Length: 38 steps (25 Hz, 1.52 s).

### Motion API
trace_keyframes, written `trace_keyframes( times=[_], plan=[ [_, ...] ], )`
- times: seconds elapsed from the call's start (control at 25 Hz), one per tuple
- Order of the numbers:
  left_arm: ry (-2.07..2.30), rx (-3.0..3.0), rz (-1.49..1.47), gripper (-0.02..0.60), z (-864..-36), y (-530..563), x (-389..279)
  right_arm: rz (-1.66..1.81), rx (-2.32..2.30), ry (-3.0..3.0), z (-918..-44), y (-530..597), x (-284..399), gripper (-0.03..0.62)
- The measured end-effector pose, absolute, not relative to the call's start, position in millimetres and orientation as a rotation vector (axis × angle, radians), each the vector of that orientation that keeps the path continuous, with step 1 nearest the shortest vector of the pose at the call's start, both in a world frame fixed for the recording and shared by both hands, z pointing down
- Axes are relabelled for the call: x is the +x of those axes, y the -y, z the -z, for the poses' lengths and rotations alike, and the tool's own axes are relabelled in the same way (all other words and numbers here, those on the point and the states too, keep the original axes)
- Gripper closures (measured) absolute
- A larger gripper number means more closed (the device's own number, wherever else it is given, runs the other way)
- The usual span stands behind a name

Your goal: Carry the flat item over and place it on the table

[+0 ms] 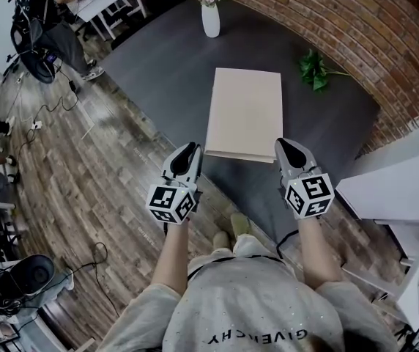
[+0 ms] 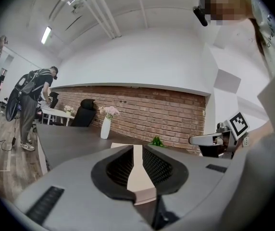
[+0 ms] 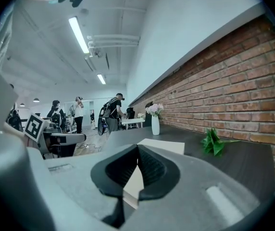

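Flat item [image 1: 245, 112]: rectangular beige panel, matte, smooth, thin-edged. It sits at frame centre in the head view, over the dark grey table [image 1: 158, 72].

Left gripper [image 1: 193, 152]: ribbed black pads clamped on the panel's near left corner. Right gripper [image 1: 286, 147]: jaws closed on the near right corner.

Table top is plain and matte. On it are a white vase [image 1: 210, 19] of pink flowers at upper centre and a green sprig [image 1: 314, 70] at upper right. A red brick wall [image 1: 327, 20] curves along the right, with wood-plank floor [image 1: 85, 196] at lower left.
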<state>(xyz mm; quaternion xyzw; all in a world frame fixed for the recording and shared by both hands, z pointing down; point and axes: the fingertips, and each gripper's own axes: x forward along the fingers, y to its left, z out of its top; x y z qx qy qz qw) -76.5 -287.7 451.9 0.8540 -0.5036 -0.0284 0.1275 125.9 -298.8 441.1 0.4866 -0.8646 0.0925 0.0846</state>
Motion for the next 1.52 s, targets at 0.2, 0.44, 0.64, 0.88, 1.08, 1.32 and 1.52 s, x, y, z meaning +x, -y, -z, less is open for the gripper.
trace_keyframes(
  times=[0.2, 0.44, 0.64, 0.88, 1.08, 1.32, 1.52],
  plan=[
    [1.453, 2.504, 0.110, 0.528, -440, 290, -71, -0.256, 1.478, 2.597, -430, 295, 130, 0.594],
    [1.449, 2.523, 0.133, 0.528, -426, 288, -70, -0.222, 1.488, 2.608, -416, 289, 127, 0.594],
    [1.452, 2.527, 0.145, 0.528, -420, 289, -66, -0.200, 1.504, 2.619, -409, 287, 130, 0.594],
    [1.461, 2.531, 0.160, 0.528, -412, 287, -65, -0.171, 1.519, 2.620, -401, 283, 133, 0.594],
    [1.456, 2.534, 0.164, 0.528, -410, 285, -65, -0.158, 1.539, 2.621, -396, 280, 133, 0.594],
    [1.445, 2.533, 0.170, 0.528, -411, 280, -64, -0.172, 1.556, 2.631, -398, 276, 132, 0.594],
    [1.449, 2.534, 0.178, 0.528, -410, 277, -67, -0.181, 1.556, 2.627, -401, 270, 129, 0.594]
  ],
)
